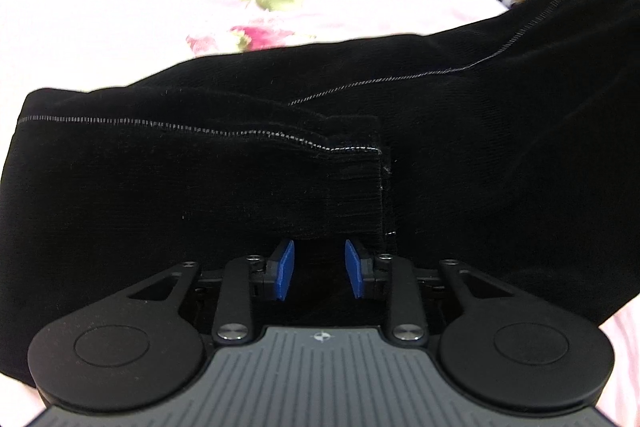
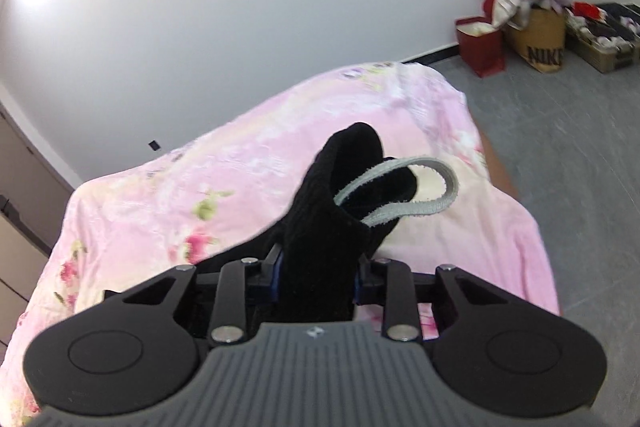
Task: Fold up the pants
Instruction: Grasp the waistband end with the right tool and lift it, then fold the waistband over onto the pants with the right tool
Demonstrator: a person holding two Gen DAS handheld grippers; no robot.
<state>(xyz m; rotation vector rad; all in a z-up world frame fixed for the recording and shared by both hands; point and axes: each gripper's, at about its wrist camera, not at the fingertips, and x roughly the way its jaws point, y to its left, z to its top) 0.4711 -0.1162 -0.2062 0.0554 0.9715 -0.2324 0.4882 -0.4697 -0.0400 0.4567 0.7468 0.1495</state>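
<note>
Black corduroy pants (image 1: 400,147) with grey stitching lie folded across the pink floral bedspread (image 1: 120,19), rising to the upper right. My left gripper (image 1: 317,269) hovers low over the hem; its blue pads (image 1: 285,269) stand apart with dark cloth between and behind them. My right gripper (image 2: 318,279) is shut on a bunched end of the pants (image 2: 340,203), held above the bed (image 2: 160,207). A grey waistband strip (image 2: 416,205) loops out of the bunch.
The bed's far edge and right side drop to a grey floor (image 2: 560,147). A red bag (image 2: 482,45), a cardboard Nike box (image 2: 542,41) and piled clothes stand against the white wall.
</note>
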